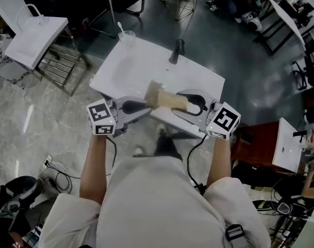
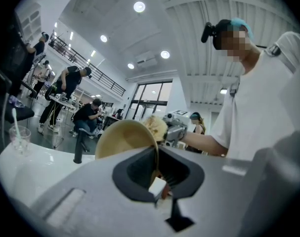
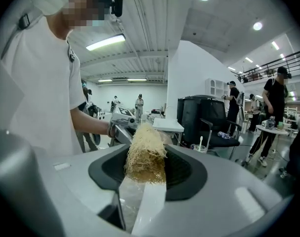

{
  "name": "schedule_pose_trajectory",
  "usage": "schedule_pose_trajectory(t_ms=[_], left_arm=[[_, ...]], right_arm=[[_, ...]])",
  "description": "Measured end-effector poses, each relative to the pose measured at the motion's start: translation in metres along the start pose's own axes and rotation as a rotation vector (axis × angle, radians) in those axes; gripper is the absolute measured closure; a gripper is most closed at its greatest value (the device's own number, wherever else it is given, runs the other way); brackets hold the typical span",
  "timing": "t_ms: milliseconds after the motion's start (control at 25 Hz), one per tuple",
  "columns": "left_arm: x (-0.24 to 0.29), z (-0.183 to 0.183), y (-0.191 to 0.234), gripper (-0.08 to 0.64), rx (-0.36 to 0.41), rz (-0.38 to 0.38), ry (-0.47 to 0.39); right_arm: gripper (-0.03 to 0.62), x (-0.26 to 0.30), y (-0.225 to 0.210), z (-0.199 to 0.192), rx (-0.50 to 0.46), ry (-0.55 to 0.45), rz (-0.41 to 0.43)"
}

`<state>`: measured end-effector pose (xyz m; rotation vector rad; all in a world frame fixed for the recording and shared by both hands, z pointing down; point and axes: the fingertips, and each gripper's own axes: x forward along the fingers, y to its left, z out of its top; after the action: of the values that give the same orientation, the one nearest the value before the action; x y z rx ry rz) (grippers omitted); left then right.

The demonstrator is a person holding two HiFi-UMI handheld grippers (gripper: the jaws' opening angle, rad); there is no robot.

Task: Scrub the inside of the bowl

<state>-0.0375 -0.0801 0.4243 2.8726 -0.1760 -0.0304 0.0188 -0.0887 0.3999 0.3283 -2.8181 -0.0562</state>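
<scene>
A tan bowl hangs tipped on its side above the white table. My left gripper is shut on the bowl's rim, and in the left gripper view the thin rim runs down between the jaws of the left gripper. My right gripper is shut on a pale, fibrous scrubber. In the right gripper view the scrubber fills the gap of the right gripper. The scrubber lies against the bowl at its opening.
A clear cup with a spoon stands at the table's far edge, and a dark upright object stands to its right. A white bag rests on a rack at the left. A red cabinet stands at the right. People sit at desks beyond.
</scene>
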Motion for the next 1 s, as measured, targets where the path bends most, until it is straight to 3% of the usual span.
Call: schedule_pose_trajectory(t_ms=[240, 440, 600, 800, 1000], left_arm=[[0.004, -0.004, -0.016, 0.546, 0.025, -0.073, 0.043], [0.005, 0.011, -0.035, 0.546, -0.008, -0.168, -0.057], [0.004, 0.027, -0.041, 0.543, -0.019, -0.199, -0.144], [0.000, 0.048, -0.038, 0.546, -0.028, -0.197, -0.240], [0.007, 0.042, -0.022, 0.546, -0.026, -0.122, -0.182]], right_arm=[[0.393, -0.001, -0.028, -0.004, -0.012, 0.035, -0.106], [0.391, 0.005, -0.048, -0.016, 0.000, 0.124, -0.166], [0.391, 0.011, -0.049, -0.035, 0.014, 0.175, -0.177], [0.391, 0.025, -0.019, -0.059, -0.006, 0.259, -0.097], [0.391, 0.033, 0.027, -0.058, -0.007, 0.244, 0.047]])
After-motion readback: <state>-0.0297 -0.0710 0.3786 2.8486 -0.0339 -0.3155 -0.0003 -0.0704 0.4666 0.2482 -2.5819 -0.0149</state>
